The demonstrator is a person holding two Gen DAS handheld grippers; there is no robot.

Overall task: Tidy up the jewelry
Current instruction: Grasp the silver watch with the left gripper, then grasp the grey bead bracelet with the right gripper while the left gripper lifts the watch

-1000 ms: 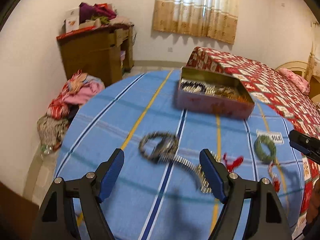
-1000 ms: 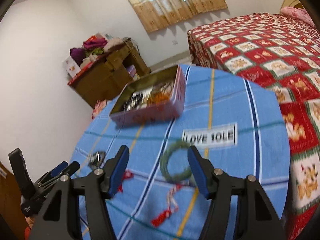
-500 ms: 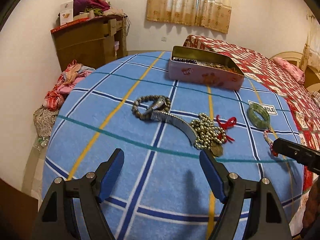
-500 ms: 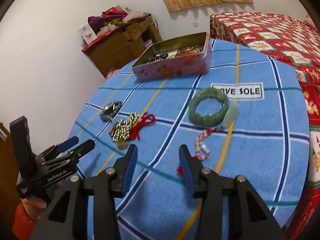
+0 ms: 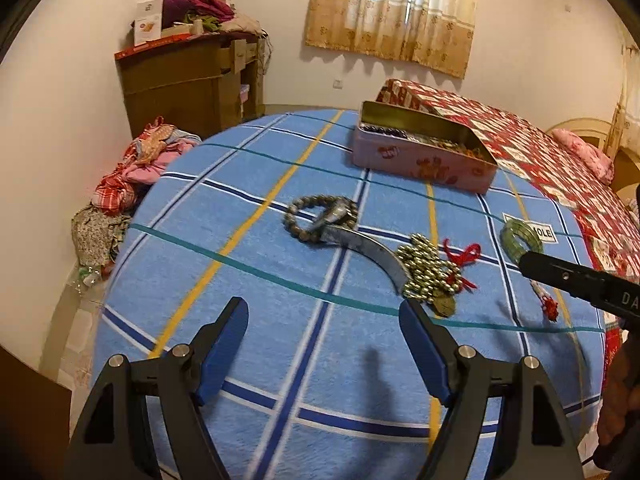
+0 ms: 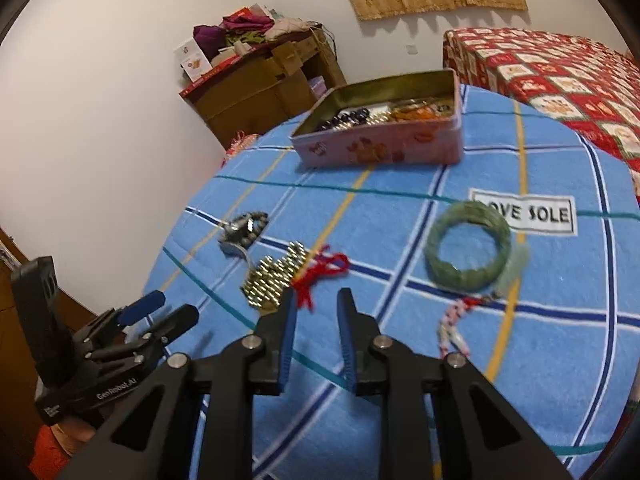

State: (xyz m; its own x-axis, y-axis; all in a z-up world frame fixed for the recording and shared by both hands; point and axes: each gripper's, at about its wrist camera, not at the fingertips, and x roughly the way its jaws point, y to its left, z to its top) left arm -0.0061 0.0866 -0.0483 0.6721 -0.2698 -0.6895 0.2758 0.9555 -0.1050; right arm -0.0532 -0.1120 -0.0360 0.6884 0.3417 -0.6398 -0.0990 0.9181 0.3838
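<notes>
Jewelry lies scattered on the blue plaid cloth (image 6: pixel 400 352): a brown bead bracelet (image 5: pixel 316 216) with a metal watch band (image 5: pixel 360 246), then a gold bead heap (image 6: pixel 276 276) tied with red cord (image 6: pixel 320 270), then a green bangle (image 6: pixel 467 257). The pink tin (image 6: pixel 384 148) sits behind. Left gripper (image 5: pixel 324 328) gapes wide, empty; right gripper (image 6: pixel 316 308), narrowly parted, holds nothing just before the cord.

The left wrist view looks from the near left edge, low over the blue cloth (image 5: pixel 248 280), toward the tin (image 5: pixel 420 156) and window. The right wrist view sits further right, apparently a little higher, facing left across the cloth. Both share the tin (image 6: pixel 380 148), gold beads (image 5: pixel 428 272) and green bangle (image 6: pixel 466 250).
</notes>
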